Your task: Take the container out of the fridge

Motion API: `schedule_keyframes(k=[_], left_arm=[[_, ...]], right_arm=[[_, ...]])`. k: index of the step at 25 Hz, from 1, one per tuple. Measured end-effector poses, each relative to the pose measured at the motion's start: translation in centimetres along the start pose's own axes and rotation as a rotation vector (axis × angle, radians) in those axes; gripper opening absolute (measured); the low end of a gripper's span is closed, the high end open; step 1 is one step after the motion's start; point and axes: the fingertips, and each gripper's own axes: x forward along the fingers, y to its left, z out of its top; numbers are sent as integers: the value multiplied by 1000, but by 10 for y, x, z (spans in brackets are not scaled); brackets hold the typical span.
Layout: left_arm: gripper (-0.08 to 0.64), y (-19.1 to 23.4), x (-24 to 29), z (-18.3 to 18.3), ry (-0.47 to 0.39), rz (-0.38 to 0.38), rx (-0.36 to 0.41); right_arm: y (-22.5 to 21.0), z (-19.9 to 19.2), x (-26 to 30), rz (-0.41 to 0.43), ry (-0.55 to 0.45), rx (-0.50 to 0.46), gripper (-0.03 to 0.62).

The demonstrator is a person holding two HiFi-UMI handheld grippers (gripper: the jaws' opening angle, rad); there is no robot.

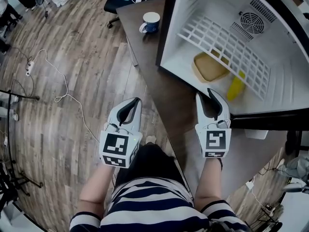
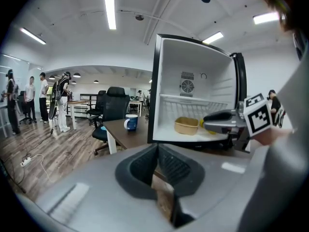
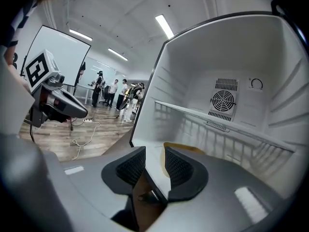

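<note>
A tan, shallow container (image 1: 210, 66) sits on the floor of the open small fridge (image 1: 193, 8), under a white wire shelf (image 1: 227, 45). It also shows in the left gripper view as the container (image 2: 187, 125), and its rim (image 3: 188, 150) peeks over my jaws in the right gripper view. My right gripper (image 1: 215, 96) (image 3: 154, 154) is open and empty just outside the fridge's front edge, pointing at the container. My left gripper (image 1: 137, 102) (image 2: 157, 149) hangs over the floor to the left of the desk, shut on nothing.
A yellow object (image 1: 235, 87) lies beside the container in the fridge. The fridge stands on a brown desk (image 1: 145, 47) with a blue-and-white mug (image 1: 151, 22). A black office chair (image 2: 112, 109) stands behind the desk. Cables (image 1: 58, 76) lie on the wood floor, and people stand far off.
</note>
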Motion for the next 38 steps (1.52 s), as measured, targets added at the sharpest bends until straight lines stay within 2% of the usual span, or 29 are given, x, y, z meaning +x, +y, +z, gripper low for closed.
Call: schedule_keyframes(k=[9, 20, 27, 38], left_arm=[[0, -11, 34, 2, 11, -38, 6], [0, -22, 47, 14, -1, -91, 26], [0, -28, 45, 25, -16, -173, 47], [0, -11, 15, 41, -42, -290, 87]], right_arm=[[-9, -12, 11, 3, 1, 16, 116], [-9, -4, -3, -22, 45, -37, 130], [-2, 8, -18, -91, 96, -33, 132], [42, 44, -43, -179, 131, -24, 135]])
